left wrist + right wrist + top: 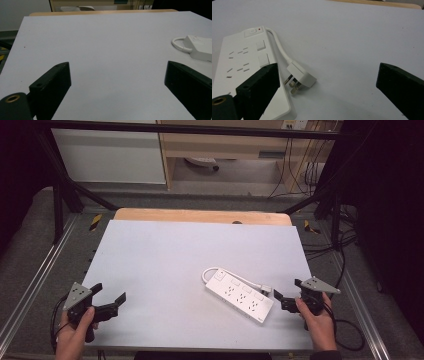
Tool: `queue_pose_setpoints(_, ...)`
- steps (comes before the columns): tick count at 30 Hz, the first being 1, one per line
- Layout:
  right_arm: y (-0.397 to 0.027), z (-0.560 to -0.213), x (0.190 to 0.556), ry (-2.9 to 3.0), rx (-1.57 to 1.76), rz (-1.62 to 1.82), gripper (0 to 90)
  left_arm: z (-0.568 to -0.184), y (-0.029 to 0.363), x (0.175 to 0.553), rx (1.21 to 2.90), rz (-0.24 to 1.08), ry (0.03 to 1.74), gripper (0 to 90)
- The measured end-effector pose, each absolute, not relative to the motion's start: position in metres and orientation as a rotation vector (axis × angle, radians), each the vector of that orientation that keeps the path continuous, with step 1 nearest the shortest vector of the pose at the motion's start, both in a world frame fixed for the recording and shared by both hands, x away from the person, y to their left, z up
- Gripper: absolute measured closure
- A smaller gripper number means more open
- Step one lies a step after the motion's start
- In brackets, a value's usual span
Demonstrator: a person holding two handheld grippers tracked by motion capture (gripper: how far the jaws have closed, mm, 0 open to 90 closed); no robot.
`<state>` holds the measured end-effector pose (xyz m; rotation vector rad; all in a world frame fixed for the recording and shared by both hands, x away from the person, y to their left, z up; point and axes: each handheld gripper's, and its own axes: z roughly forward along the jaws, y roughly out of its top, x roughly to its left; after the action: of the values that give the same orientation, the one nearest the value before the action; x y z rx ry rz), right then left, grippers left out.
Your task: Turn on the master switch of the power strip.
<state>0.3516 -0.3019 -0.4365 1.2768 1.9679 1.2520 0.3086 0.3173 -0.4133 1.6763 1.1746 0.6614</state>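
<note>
- White power strip [240, 295] lying flat, lower right of centre in the high view.
- Its short white cord [279, 44] ends in a plug [300, 77] resting beside the strip.
- Grey table [165, 255].

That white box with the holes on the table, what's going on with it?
It's a power strip lying flat on the table, its short cord curled round so the plug rests beside it. A person holds a tool in each hand: the left tool and right tool are both open, touching nothing.
</note>
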Motion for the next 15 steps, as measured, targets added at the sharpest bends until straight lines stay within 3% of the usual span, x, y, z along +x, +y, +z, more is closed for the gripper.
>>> queue_pose_setpoints(15, -0.300, -0.421, 0.346, 1.897, 1.251, 1.309, 4.2, -0.414, 0.314, 0.310, 1.694, 0.653, 1.158, 6.8)
